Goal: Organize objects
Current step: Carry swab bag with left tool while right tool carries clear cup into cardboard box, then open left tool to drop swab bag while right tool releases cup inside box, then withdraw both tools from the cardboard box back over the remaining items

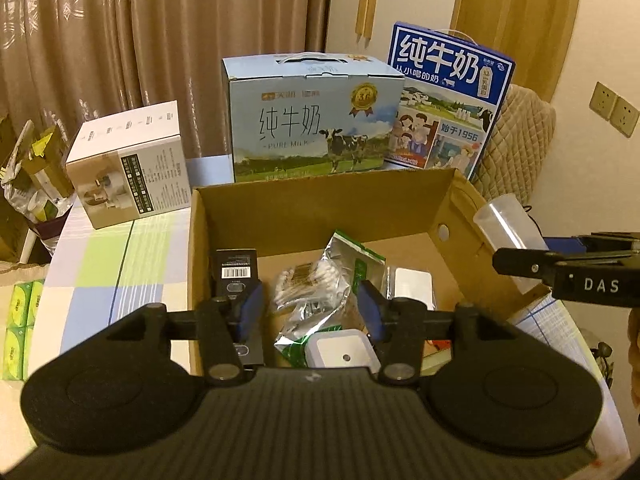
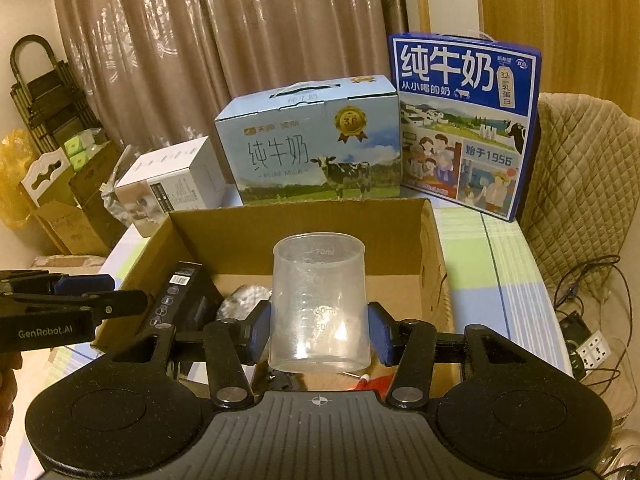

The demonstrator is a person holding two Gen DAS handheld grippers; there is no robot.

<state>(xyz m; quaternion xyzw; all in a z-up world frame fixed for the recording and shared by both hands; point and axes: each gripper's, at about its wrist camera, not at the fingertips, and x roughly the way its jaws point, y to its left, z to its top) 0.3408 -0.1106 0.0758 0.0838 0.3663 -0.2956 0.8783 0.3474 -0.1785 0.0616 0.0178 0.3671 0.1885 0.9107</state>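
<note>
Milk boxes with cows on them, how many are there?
2. The light blue milk box stands just behind the cardboard box. The dark blue milk box stands to its right, taller. More could be hidden behind them.

Dim warm indoor light. Brown shiny pleated curtain fills the back. Right of curtain: cream wall, then yellow wood panel. Beige wall sockets further right. Below curtain: tabletop with pastel checked cloth. Beige quilted chair cover right of tabletop. Black folded step ladder left of curtain.
</note>
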